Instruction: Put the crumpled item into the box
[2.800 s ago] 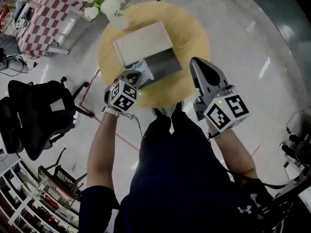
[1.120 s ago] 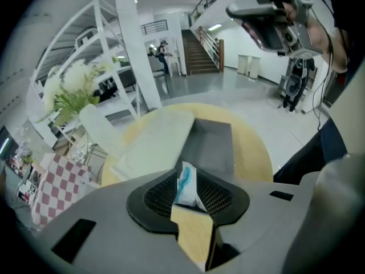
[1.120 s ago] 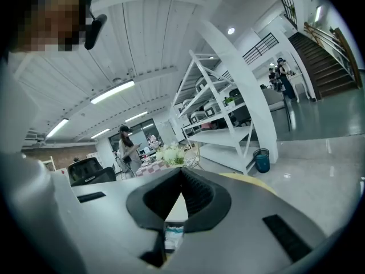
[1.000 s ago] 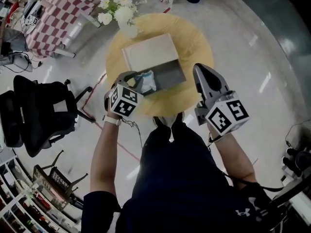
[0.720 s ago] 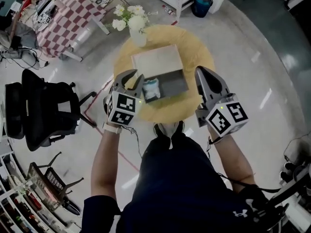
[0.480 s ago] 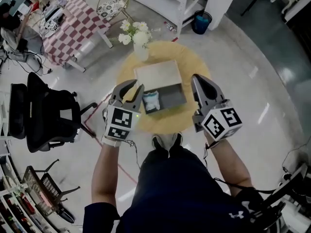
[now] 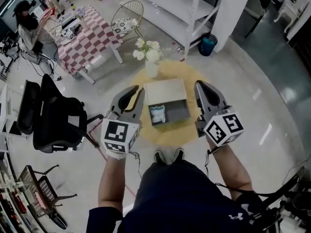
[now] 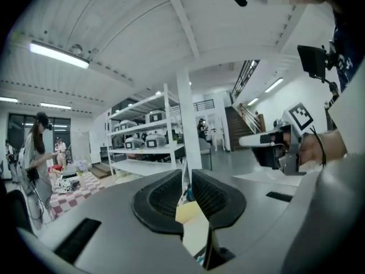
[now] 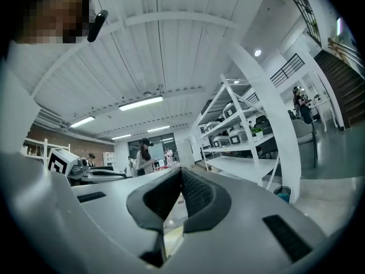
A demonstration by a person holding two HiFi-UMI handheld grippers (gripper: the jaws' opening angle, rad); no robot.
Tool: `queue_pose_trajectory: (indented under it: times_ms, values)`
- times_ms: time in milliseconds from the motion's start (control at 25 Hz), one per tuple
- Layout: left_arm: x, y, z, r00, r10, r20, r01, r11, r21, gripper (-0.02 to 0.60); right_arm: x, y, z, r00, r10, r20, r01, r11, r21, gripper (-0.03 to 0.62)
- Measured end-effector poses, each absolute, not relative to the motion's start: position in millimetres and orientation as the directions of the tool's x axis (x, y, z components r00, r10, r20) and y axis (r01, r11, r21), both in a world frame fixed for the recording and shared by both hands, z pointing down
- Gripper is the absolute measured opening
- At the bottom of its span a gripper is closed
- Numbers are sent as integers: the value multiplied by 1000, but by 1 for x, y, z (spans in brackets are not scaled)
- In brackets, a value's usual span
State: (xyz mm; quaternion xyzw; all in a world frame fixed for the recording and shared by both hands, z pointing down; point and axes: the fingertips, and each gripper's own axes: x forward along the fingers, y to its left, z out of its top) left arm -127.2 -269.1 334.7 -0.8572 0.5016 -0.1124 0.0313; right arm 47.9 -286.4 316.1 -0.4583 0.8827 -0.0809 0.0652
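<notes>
Head view looks down on a round, yellow wooden table with a rectangular box standing open on it. The box is dark grey inside, and its pale, flat lid is folded back on the far side. The crumpled item, a creased whitish wad with a bluish tinge, lies inside the box near its left wall, and neither tool touches it. The left gripper hangs just left of the box and the right gripper just right of it. Both are grey and smooth-shelled, each with a black-and-white marker cube at the rear. In the left gripper view the ribbed black pads stand a narrow slit apart with nothing between them. In the right gripper view the pads meet at their tips, also empty. A white vase of white flowers stands at the table's far edge. On the glossy pale floor a black office chair stands to the left. Beyond it is a red-and-white checked table with a person beside it. A wire chair, white metal shelving and a teal bin stand farther back. The wearer's dark clothing fills the lower part of the head view
</notes>
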Motion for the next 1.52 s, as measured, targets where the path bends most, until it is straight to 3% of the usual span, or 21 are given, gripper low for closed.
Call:
queue_pose_trajectory:
  times_ms: [600, 1520]
  values:
    - [-135, -249, 255, 449, -890, -78, -891, -440, -111, 23, 30, -265, 268, -621, -771, -138, -766, 635, -102, 2]
    - [-131, -261, 261, 453, -886, -99, -892, -450, -51, 23, 39, -266, 268, -610, -778, -154, -776, 625, -86, 2]
